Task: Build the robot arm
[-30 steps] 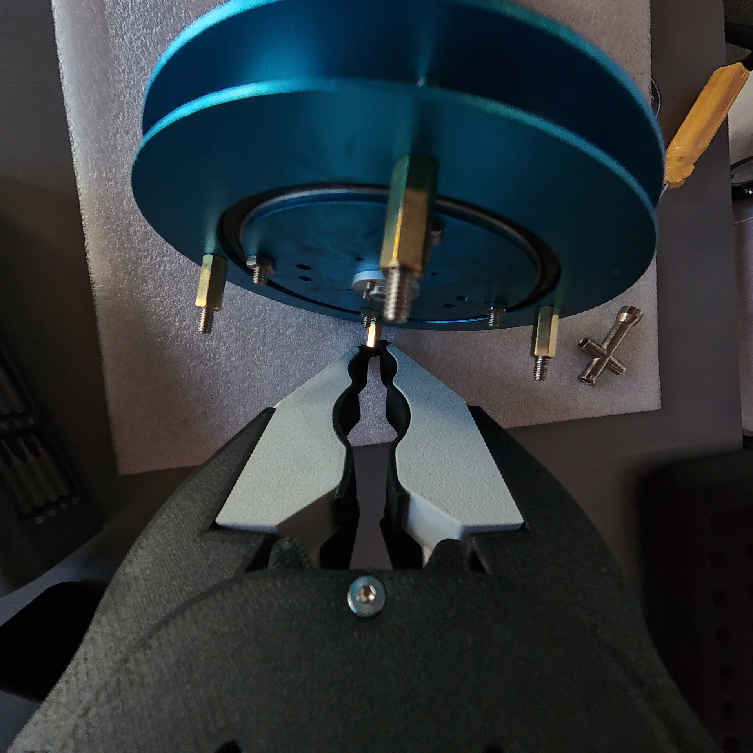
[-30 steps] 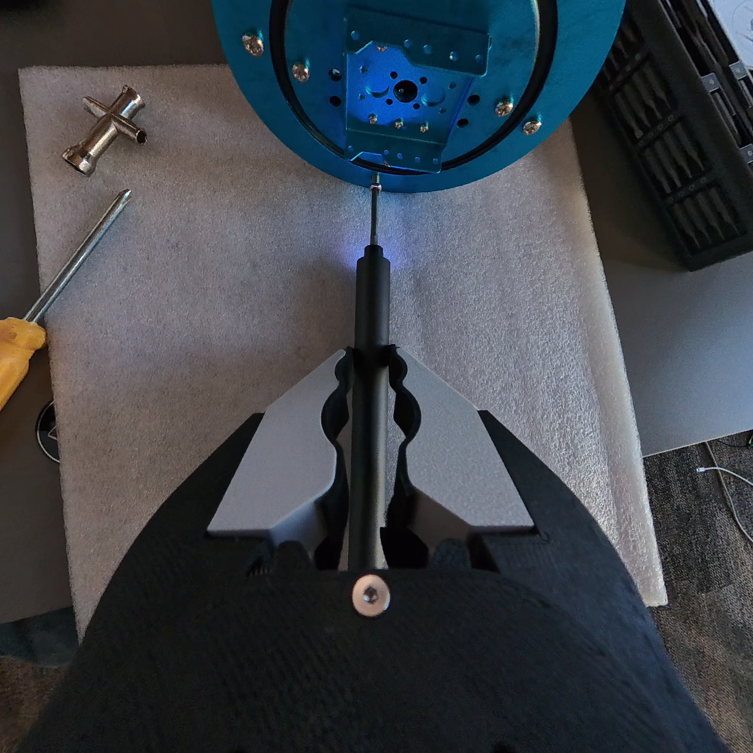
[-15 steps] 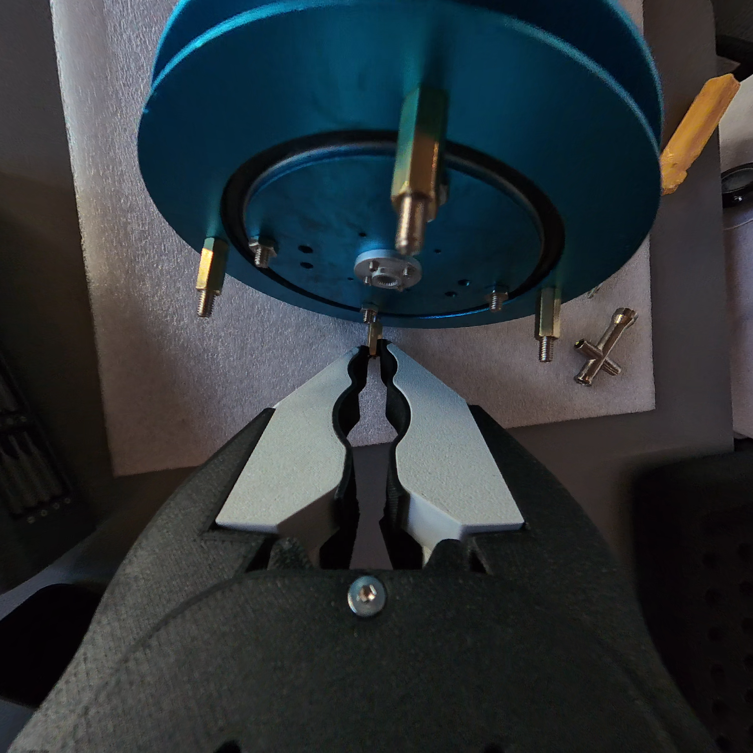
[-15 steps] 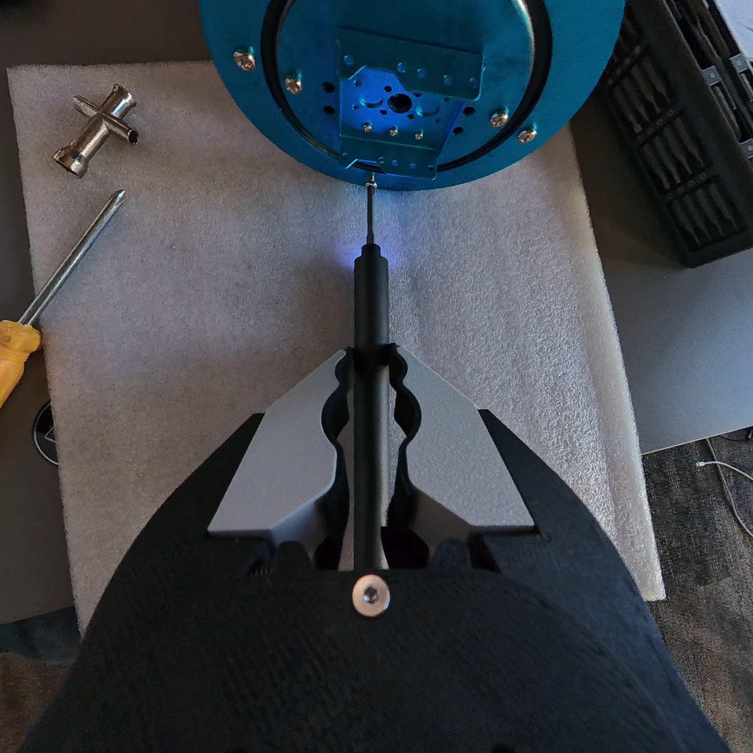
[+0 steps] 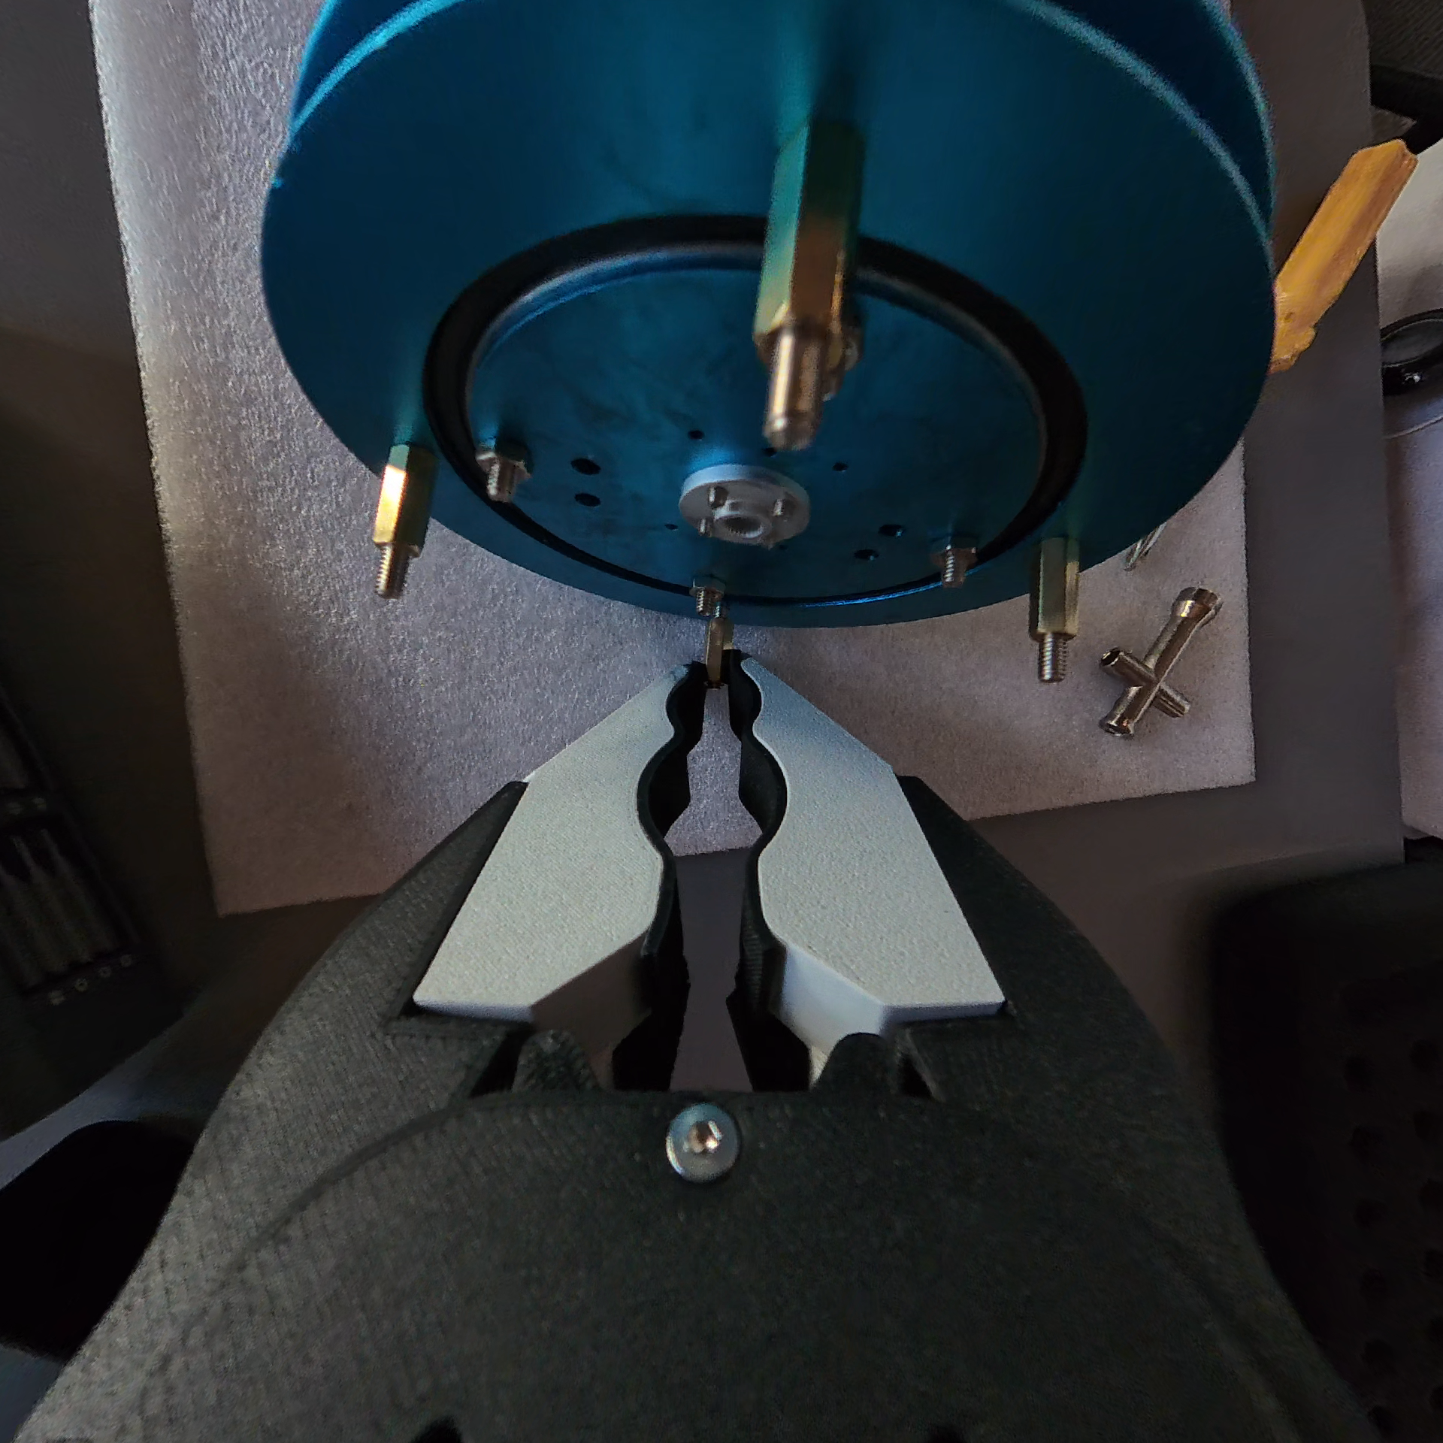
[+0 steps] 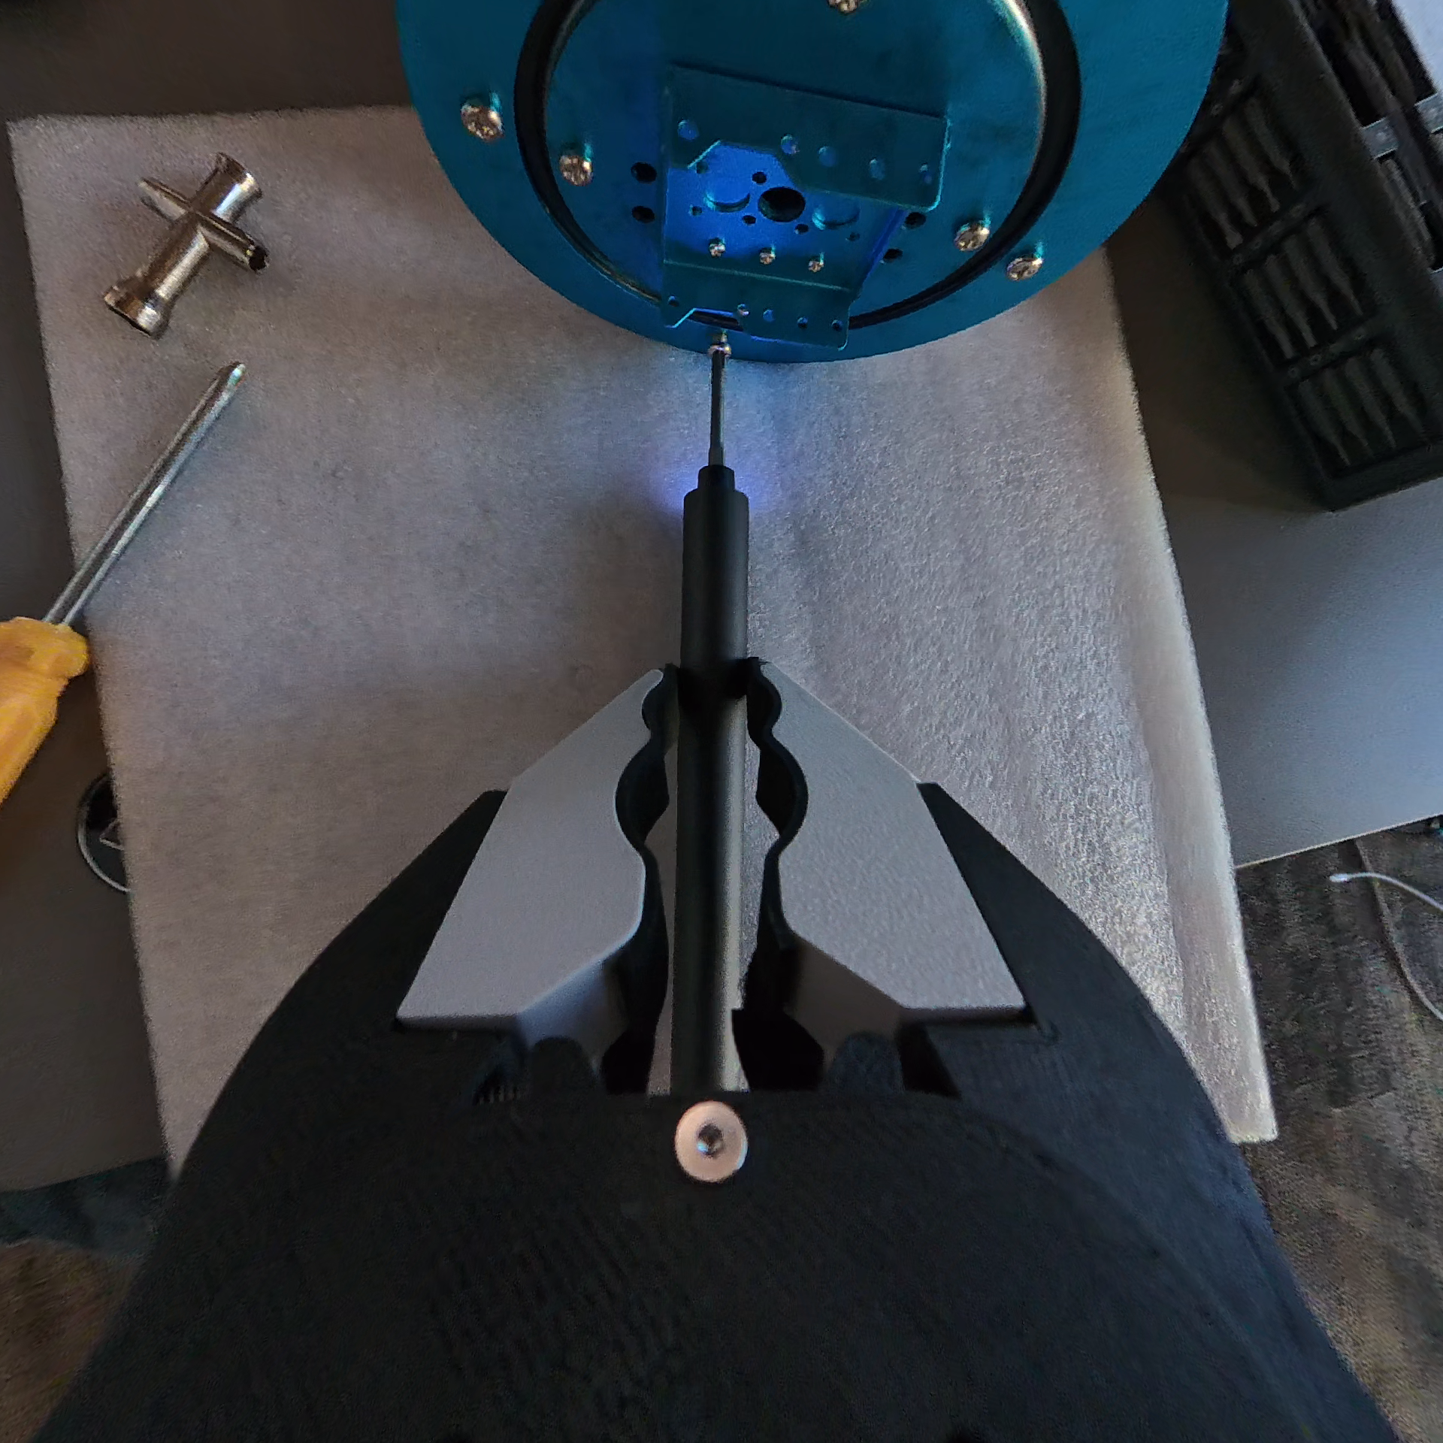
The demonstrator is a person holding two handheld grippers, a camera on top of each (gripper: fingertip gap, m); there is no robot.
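A blue round metal assembly of two stacked discs hangs above a white foam pad, with brass standoffs sticking out of its face. My left gripper is shut on a small brass standoff at the disc's near rim, just below a screw end. In the right wrist view the same assembly shows its other face with a metal bracket. My right gripper is shut on a black electric screwdriver. Its thin bit touches a screw at the disc's rim.
A silver cross-shaped socket wrench and a yellow-handled screwdriver lie at the pad's left in the right wrist view; both show at the right in the left wrist view, wrench. A black bit case stands at the right. The gap from one gripper's tips to the other's is roughly 11 cm.
The blue assembly has tilted, so its face with the standoffs shows more fully in the left wrist view. Both grippers keep their hold; the driver bit stays on the rim screw.
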